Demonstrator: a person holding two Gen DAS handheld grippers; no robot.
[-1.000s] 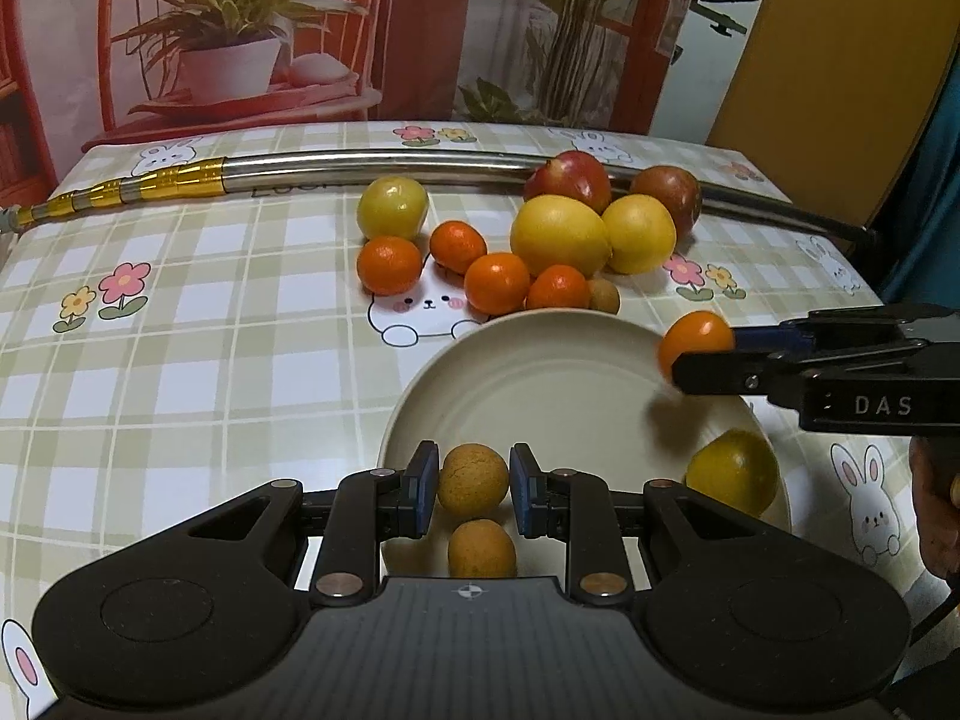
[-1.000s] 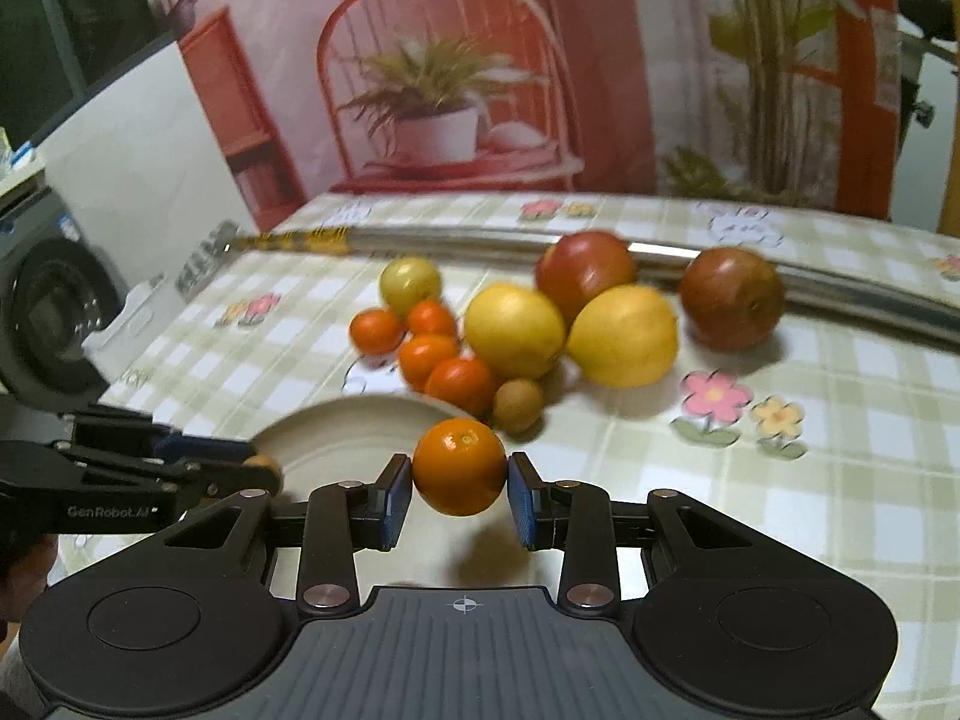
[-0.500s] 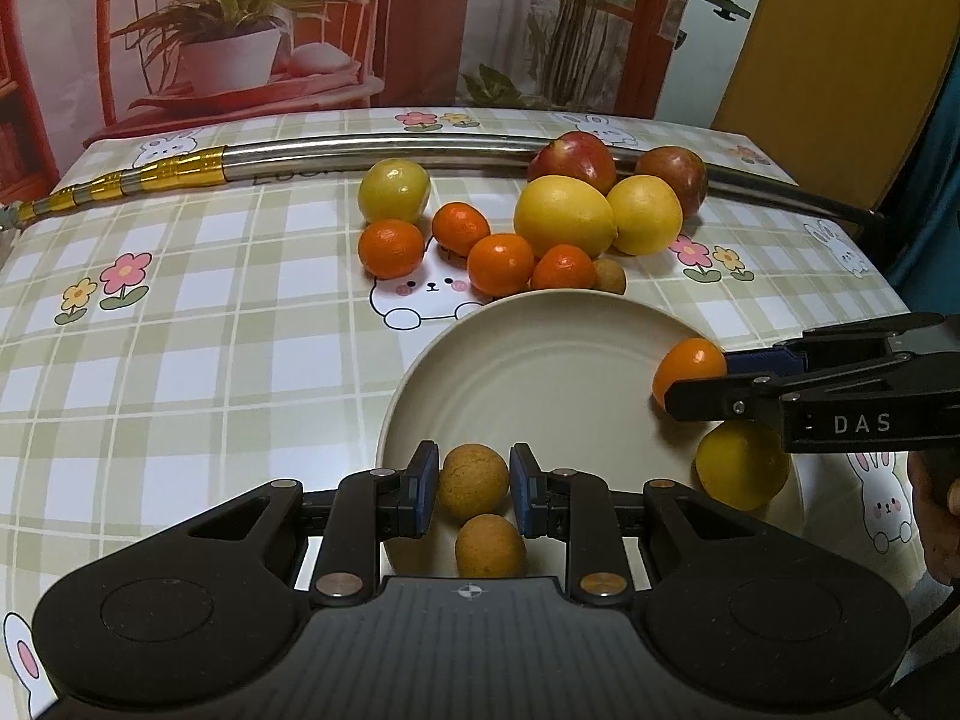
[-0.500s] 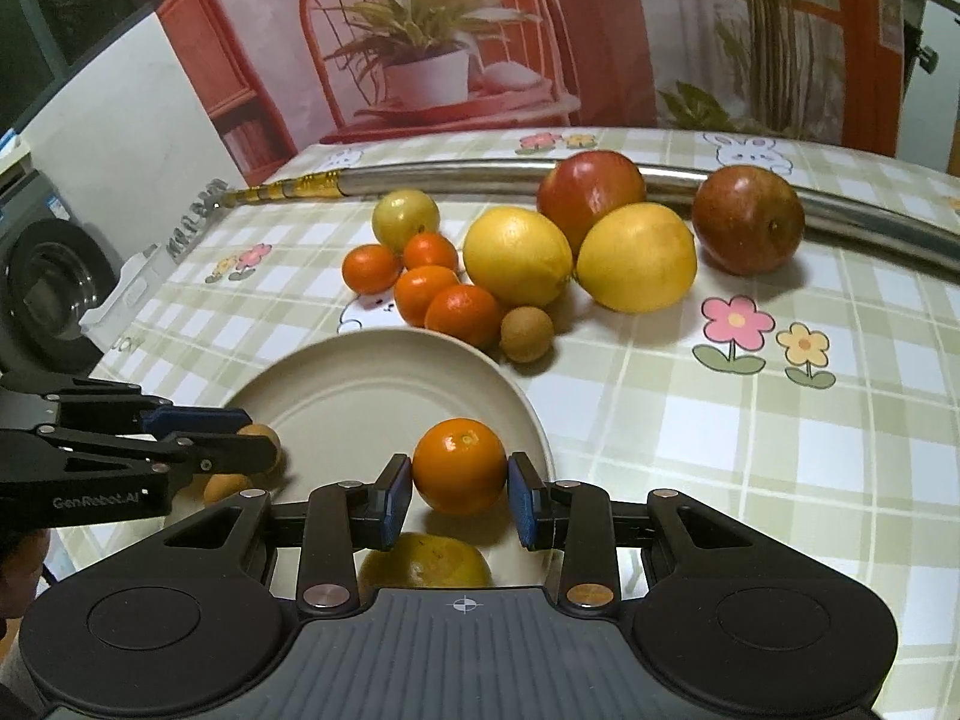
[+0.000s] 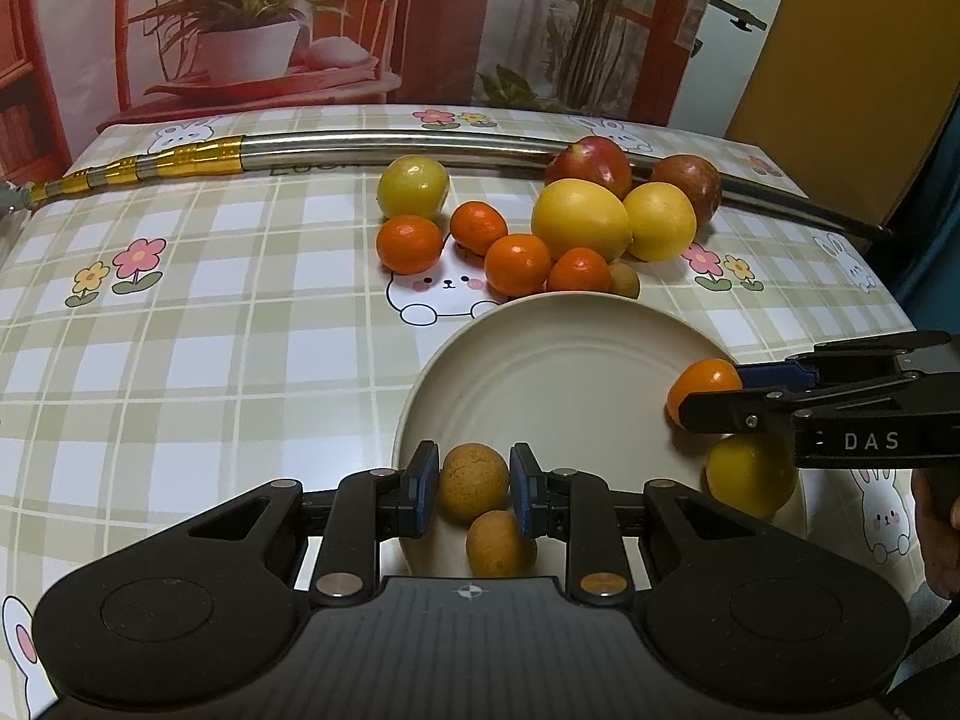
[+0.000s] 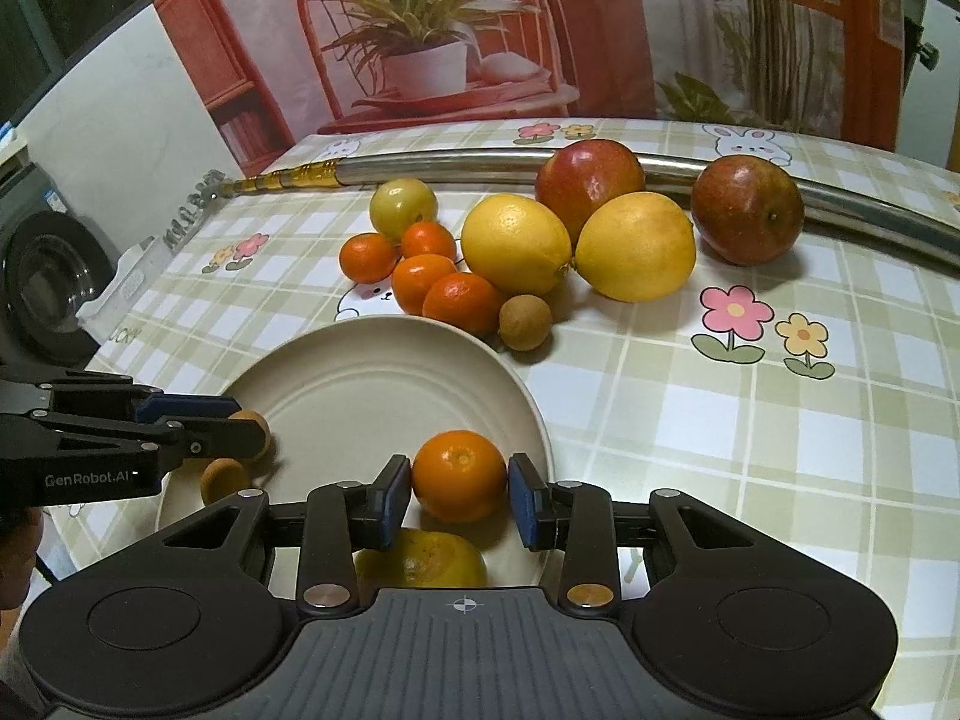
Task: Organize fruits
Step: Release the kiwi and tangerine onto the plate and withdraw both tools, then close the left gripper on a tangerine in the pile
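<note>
Left gripper (image 5: 473,483) clamps a brown longan (image 5: 472,482) over the plate (image 5: 540,324) (second longan (image 5: 501,543) lies below) | right gripper (image 6: 459,501) clamps an orange (image 6: 459,476) above the plate's near rim.

The right hand-held gripper (image 6: 460,501) is squeezing a small orange (image 6: 459,476) over the plate (image 6: 372,372). A yellow fruit (image 6: 420,561) is lying on the plate just under it. The left hand-held gripper (image 6: 240,429) is pinching a little brown fruit (image 6: 255,423), with another brown fruit (image 6: 223,478) sitting beside it. More fruits are waiting on the counter (image 6: 720,420).
</note>
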